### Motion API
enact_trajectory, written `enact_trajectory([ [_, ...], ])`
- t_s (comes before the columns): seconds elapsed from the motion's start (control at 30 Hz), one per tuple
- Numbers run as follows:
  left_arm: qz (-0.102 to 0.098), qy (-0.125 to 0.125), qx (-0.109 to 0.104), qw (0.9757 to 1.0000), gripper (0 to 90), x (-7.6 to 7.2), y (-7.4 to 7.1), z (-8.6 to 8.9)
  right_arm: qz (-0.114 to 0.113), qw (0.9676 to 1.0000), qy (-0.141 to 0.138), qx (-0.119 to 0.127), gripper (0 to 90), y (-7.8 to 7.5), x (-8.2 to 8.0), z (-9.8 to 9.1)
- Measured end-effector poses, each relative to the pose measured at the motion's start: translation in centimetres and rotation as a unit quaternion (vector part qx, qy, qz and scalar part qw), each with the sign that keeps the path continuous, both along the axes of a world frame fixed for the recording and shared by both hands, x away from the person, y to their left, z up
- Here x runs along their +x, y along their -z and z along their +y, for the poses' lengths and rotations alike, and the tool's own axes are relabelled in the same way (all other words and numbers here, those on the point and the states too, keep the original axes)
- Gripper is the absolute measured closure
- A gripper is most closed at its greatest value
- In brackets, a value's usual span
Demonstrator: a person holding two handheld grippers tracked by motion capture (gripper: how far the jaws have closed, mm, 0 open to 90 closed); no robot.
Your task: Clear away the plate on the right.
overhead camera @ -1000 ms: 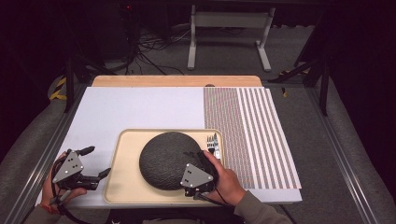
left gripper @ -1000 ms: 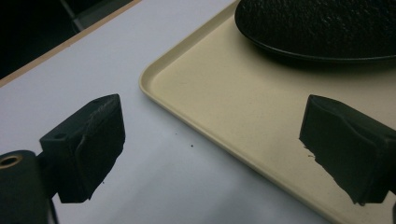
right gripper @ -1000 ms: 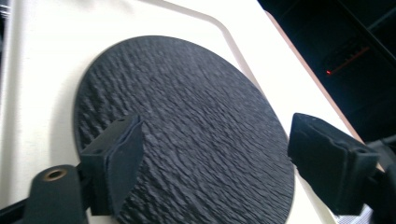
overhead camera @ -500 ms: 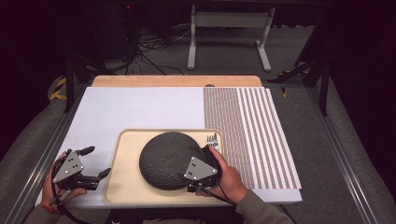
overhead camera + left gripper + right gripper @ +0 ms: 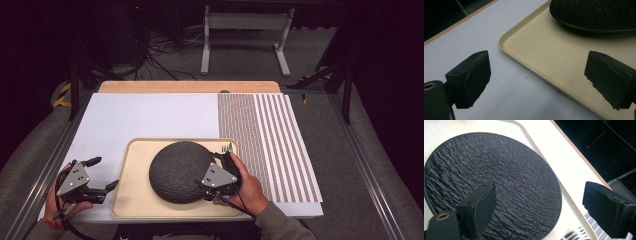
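Dark slate plate (image 5: 181, 171) lies on the beige tray (image 5: 132, 192) at the bench's near edge. My right gripper (image 5: 223, 165) hovers over the plate's right rim, jaws just opened wide, nothing between them. My left gripper (image 5: 102, 175) sits spread beside the tray's left edge, empty.

Dark room around your tabletop (image 5: 150, 115)
Beyond your fingers: grey carpet floor (image 5: 320, 55), a white metal stand (image 5: 245, 22), tangled cables (image 5: 160, 55), black surroundings.
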State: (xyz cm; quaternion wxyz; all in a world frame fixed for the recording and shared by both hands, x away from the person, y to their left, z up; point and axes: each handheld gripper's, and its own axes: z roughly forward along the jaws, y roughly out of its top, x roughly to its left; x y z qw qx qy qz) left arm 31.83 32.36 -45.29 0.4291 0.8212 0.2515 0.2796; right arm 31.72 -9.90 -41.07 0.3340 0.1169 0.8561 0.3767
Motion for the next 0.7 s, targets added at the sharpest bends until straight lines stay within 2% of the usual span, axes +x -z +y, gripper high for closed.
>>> enact_trajectory([
  [0.37,0.003,-0.001,-0.004,1.0000,7.6,0.0,0.1,-0.1,-0.007,0.9998,0.018,-0.006,12.2,-0.1,0.2,-1.1],
  [0.7,0.001,0.000,0.000,1.0000,7.6,0.0,0.0,0.0,-0.009,0.9993,0.036,-0.006,12.2,0.0,0.4,-2.2],
])
